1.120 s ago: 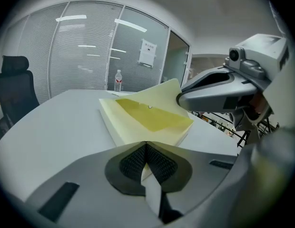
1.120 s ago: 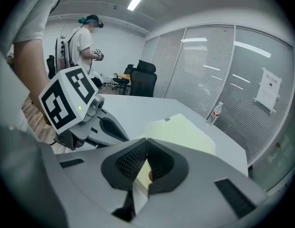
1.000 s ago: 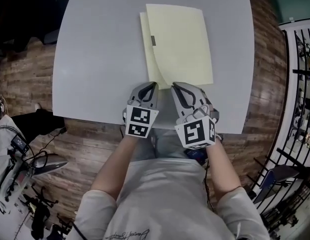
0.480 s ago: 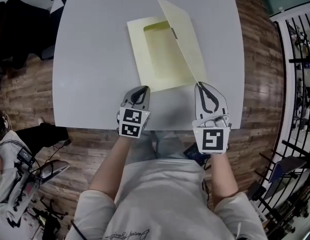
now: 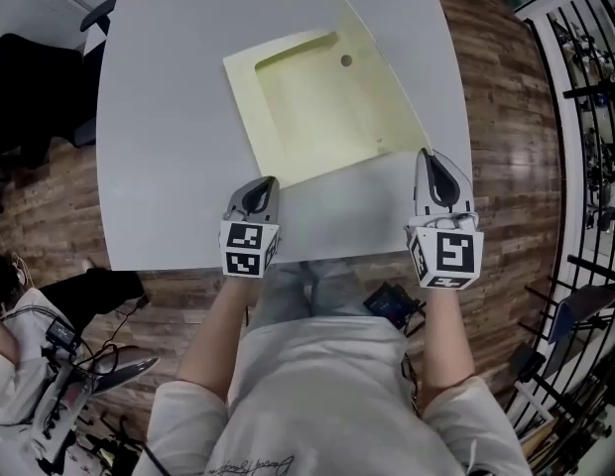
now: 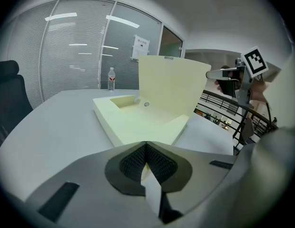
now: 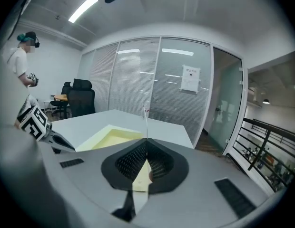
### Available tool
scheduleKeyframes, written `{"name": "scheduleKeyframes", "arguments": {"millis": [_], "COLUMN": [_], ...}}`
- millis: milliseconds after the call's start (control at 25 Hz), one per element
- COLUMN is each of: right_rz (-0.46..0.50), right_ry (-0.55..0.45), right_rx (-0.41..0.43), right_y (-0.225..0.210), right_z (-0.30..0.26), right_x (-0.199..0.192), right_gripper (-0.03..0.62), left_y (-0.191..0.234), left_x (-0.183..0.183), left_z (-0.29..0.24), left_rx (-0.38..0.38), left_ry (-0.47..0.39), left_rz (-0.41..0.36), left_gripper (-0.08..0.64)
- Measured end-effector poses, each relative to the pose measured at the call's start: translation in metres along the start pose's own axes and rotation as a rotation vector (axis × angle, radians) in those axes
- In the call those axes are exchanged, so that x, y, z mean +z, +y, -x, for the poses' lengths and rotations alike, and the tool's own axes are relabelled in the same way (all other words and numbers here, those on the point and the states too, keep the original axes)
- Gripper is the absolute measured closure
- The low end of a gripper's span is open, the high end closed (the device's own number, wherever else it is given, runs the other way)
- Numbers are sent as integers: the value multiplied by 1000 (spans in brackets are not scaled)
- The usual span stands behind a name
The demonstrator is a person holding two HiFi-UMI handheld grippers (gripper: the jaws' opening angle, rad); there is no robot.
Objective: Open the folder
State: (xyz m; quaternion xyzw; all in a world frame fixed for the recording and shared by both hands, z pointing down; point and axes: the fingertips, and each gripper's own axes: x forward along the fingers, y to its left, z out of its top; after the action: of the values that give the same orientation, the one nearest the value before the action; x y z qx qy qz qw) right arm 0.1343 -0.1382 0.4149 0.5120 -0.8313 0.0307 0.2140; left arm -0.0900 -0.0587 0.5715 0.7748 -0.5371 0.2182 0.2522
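A pale yellow folder (image 5: 298,117) lies on the grey table (image 5: 159,167) with its front cover (image 5: 387,92) lifted and standing up on the right. My right gripper (image 5: 430,157) is shut on the cover's near corner; the right gripper view shows the cover (image 7: 145,120) edge-on, rising from the closed jaws (image 7: 147,140). My left gripper (image 5: 260,188) sits at the near left corner of the lower leaf, shut, with a pale sliver of that leaf between its pads (image 6: 146,145). The left gripper view shows the open folder (image 6: 138,120), its raised cover (image 6: 171,87) and my right gripper (image 6: 211,74).
The table's front edge runs just under both grippers. A water bottle (image 6: 111,79) stands at the far side of the table. Black chairs (image 6: 7,94) (image 7: 83,96) are at the left, a metal railing (image 5: 585,117) at the right. A person (image 7: 24,56) stands at the far left.
My right gripper has swung to the right and upward with the cover, so the closed folder now stands open. The lower leaf has turned slightly. The left gripper has stayed in place.
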Motion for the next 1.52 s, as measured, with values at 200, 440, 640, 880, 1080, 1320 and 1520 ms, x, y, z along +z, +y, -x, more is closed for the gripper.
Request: {"name": "scheduleKeyframes", "arguments": {"millis": [200,440,640,880,1080,1320,1520], "right_rz": [-122,-236,-306,-412,-485,-577,-700], "right_ry": [-1,20,52,120,197,280,343], "right_rx": [-54,-118,-163,-214,-247,-253,-251], "right_y": [-29,-69,-100,-130,-145,-152,-157], "right_z": [-7,-6,-2,-8,-14,-22,-32], "right_x": [-8,-31,-54,-89,-127,-169,-199], "right_gripper": [569,569,569,569,568,565,529], "left_y": [5,0,2,22,40,56,64], "left_x": [-1,-2,-1,3,5,8,9], "left_z": [-1,1,2,-1,-3,-7,-9], "left_rx": [2,4,25,62,100,134,141], "left_ry": [4,0,11,25,24,26,26], "left_rz": [2,-11,3,13,27,33,27], "left_gripper": [551,551,551,551,551,551,551]}}
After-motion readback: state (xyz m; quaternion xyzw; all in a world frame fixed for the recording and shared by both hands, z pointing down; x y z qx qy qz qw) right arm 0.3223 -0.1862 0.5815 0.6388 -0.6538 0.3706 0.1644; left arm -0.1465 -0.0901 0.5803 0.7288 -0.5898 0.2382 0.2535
